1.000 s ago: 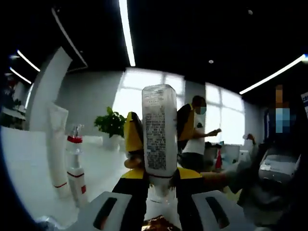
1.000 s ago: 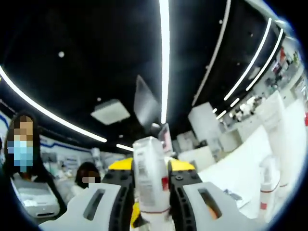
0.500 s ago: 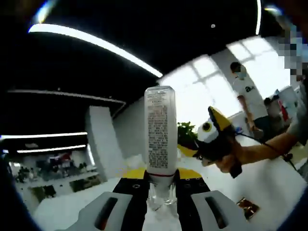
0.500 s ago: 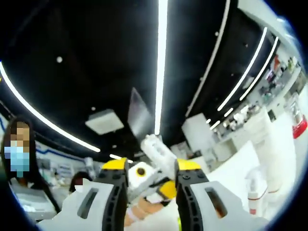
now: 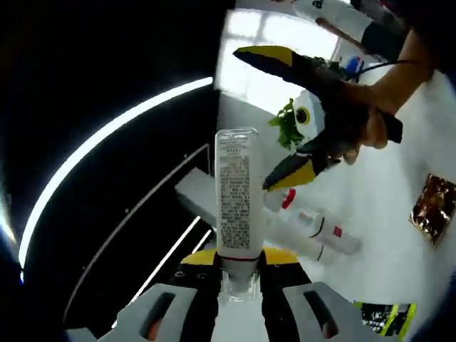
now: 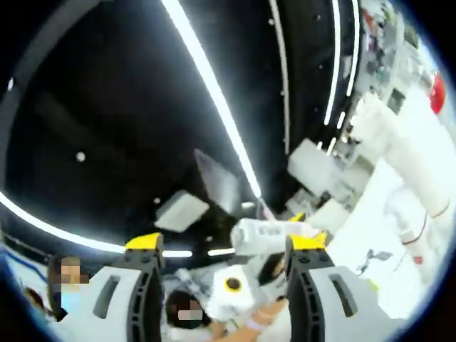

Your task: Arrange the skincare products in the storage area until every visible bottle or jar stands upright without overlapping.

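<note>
In the left gripper view, the left gripper is pinching the clear neck of a white bottle, its 2 jaws pressing in from 9 and 3 o'clock. The bottle is standing straight out along the jaws toward 12 o'clock, its printed label facing the camera. Just past the bottle toward 3 o'clock, a white tube with a red band is lying across the white table, apart from the held bottle. Toward 1 o'clock, the right gripper is hanging in a hand above the table, its yellow-tipped jaws spreading wide with nothing between them. A gold foil packet is lying flat on the table near 3 o'clock, well apart from both grippers.

In the right gripper view, the right gripper's own jaws are standing well apart at 7 and 5 o'clock. Between them, farther off, the white bottle is lying crosswise, carried by the left gripper. At 3 o'clock, white tubes are resting on the table
</note>
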`<move>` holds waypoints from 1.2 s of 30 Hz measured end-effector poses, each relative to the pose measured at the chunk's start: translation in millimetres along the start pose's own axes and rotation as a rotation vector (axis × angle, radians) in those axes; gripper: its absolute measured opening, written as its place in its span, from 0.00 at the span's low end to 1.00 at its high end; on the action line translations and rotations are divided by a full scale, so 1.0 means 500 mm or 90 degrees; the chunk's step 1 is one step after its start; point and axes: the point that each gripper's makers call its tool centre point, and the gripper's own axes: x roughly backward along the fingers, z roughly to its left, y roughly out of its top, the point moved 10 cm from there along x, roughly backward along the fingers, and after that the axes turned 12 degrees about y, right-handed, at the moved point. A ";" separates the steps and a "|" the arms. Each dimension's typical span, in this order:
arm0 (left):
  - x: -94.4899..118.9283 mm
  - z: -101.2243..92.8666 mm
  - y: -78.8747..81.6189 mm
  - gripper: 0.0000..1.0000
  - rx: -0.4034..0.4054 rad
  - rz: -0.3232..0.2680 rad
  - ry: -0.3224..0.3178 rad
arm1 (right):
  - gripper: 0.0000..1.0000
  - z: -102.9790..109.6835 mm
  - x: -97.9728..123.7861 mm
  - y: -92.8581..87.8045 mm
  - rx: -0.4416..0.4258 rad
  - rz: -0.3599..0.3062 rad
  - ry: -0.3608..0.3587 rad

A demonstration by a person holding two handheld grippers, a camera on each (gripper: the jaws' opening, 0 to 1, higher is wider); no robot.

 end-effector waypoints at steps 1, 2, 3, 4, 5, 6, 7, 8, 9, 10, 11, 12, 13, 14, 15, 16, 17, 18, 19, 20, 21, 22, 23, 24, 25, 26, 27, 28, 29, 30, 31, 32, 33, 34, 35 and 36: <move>0.004 0.004 0.004 0.20 -0.043 -0.009 0.034 | 0.90 -0.004 0.001 0.000 -0.024 -0.018 -0.003; 0.006 0.006 0.006 0.20 -0.064 -0.016 0.048 | 0.95 -0.009 0.002 0.001 -0.037 -0.034 -0.013; 0.011 0.010 0.011 0.20 -0.105 -0.028 0.076 | 0.96 -0.014 0.003 0.001 -0.035 -0.046 -0.025; 0.014 0.011 0.013 0.20 -0.129 -0.041 0.094 | 0.95 -0.016 0.005 -0.001 -0.030 -0.036 -0.033; 0.017 0.013 0.016 0.20 -0.143 -0.052 0.105 | 0.93 -0.018 0.007 -0.006 -0.023 -0.021 -0.046; 0.020 0.014 0.020 0.20 -0.168 -0.072 0.121 | 0.91 -0.020 0.007 -0.010 -0.019 -0.002 -0.056; 0.022 0.015 0.024 0.20 -0.197 -0.088 0.133 | 0.89 -0.023 0.006 -0.007 -0.022 0.012 -0.055; 0.024 0.013 0.026 0.20 -0.220 -0.099 0.137 | 0.87 -0.022 0.004 -0.010 -0.033 0.026 -0.049; 0.024 0.011 0.027 0.20 -0.240 -0.109 0.134 | 0.84 -0.021 0.002 -0.013 -0.055 0.050 -0.039; 0.025 0.007 0.028 0.20 -0.260 -0.119 0.136 | 0.82 -0.021 0.001 -0.017 -0.070 0.066 -0.036; 0.026 0.004 0.029 0.20 -0.280 -0.127 0.139 | 0.80 -0.021 0.000 -0.022 -0.082 0.085 -0.035; 0.026 0.000 0.032 0.20 -0.296 -0.135 0.137 | 0.78 -0.021 0.000 -0.025 -0.089 0.098 -0.034; 0.027 -0.004 0.034 0.20 -0.309 -0.145 0.137 | 0.76 -0.018 -0.002 -0.036 -0.097 0.113 -0.036; 0.028 -0.007 0.036 0.20 -0.317 -0.152 0.137 | 0.74 -0.018 -0.002 -0.041 -0.109 0.125 -0.035; 0.029 -0.011 0.039 0.20 -0.327 -0.161 0.137 | 0.72 -0.022 -0.004 -0.041 -0.118 0.129 -0.032; 0.033 -0.013 0.043 0.20 -0.337 -0.170 0.136 | 0.70 -0.023 -0.004 -0.042 -0.126 0.130 -0.030; 0.034 -0.015 0.044 0.20 -0.343 -0.173 0.135 | 0.67 -0.027 -0.002 -0.036 -0.138 0.132 -0.027; 0.035 -0.017 0.045 0.20 -0.349 -0.176 0.135 | 0.64 -0.029 0.001 -0.031 -0.152 0.134 -0.024; 0.036 -0.018 0.046 0.20 -0.355 -0.180 0.135 | 0.61 -0.033 0.004 -0.024 -0.160 0.133 -0.024; 0.037 -0.019 0.048 0.20 -0.361 -0.184 0.135 | 0.59 -0.035 0.007 -0.020 -0.164 0.132 -0.027; 0.037 -0.020 0.050 0.20 -0.365 -0.187 0.136 | 0.57 -0.036 0.010 -0.018 -0.167 0.132 -0.029; 0.037 -0.020 0.051 0.20 -0.367 -0.189 0.135 | 0.54 -0.038 0.012 -0.015 -0.167 0.129 -0.033; 0.038 -0.022 0.053 0.20 -0.370 -0.191 0.133 | 0.50 -0.040 0.014 -0.011 -0.162 0.128 -0.035; 0.039 -0.026 0.056 0.20 -0.379 -0.197 0.132 | 0.45 -0.042 0.015 -0.009 -0.161 0.130 -0.035; 0.040 -0.030 0.060 0.20 -0.393 -0.208 0.129 | 0.41 -0.041 0.015 -0.011 -0.161 0.137 -0.036; 0.041 -0.036 0.064 0.20 -0.410 -0.218 0.125 | 0.36 -0.041 0.016 -0.011 -0.157 0.141 -0.034; 0.040 -0.038 0.064 0.20 -0.415 -0.216 0.132 | 0.35 -0.035 0.014 -0.023 -0.157 0.151 -0.038; 0.041 -0.042 0.066 0.20 -0.436 -0.217 0.134 | 0.33 -0.038 0.016 -0.023 -0.150 0.163 -0.053; 0.043 -0.041 0.068 0.20 -0.462 -0.209 0.137 | 0.31 -0.041 0.018 -0.022 -0.144 0.177 -0.055; 0.042 -0.042 0.068 0.21 -0.455 -0.212 0.137 | 0.30 -0.045 0.017 -0.020 -0.148 0.172 -0.058; 0.042 -0.041 0.067 0.21 -0.458 -0.213 0.139 | 0.29 -0.049 0.018 -0.017 -0.154 0.176 -0.062; 0.043 -0.041 0.067 0.21 -0.464 -0.213 0.140 | 0.27 -0.051 0.019 -0.017 -0.157 0.184 -0.075; 0.043 -0.041 0.065 0.21 -0.468 -0.210 0.142 | 0.25 -0.054 0.020 -0.018 -0.154 0.191 -0.091; 0.043 -0.041 0.064 0.23 -0.467 -0.210 0.143 | 0.23 -0.059 0.022 -0.019 -0.152 0.198 -0.108; 0.042 -0.040 0.064 0.23 -0.457 -0.214 0.142 | 0.22 -0.055 0.021 -0.031 -0.145 0.205 -0.114; 0.042 -0.041 0.062 0.23 -0.451 -0.208 0.135 | 0.22 -0.055 0.019 -0.032 -0.148 0.203 -0.109</move>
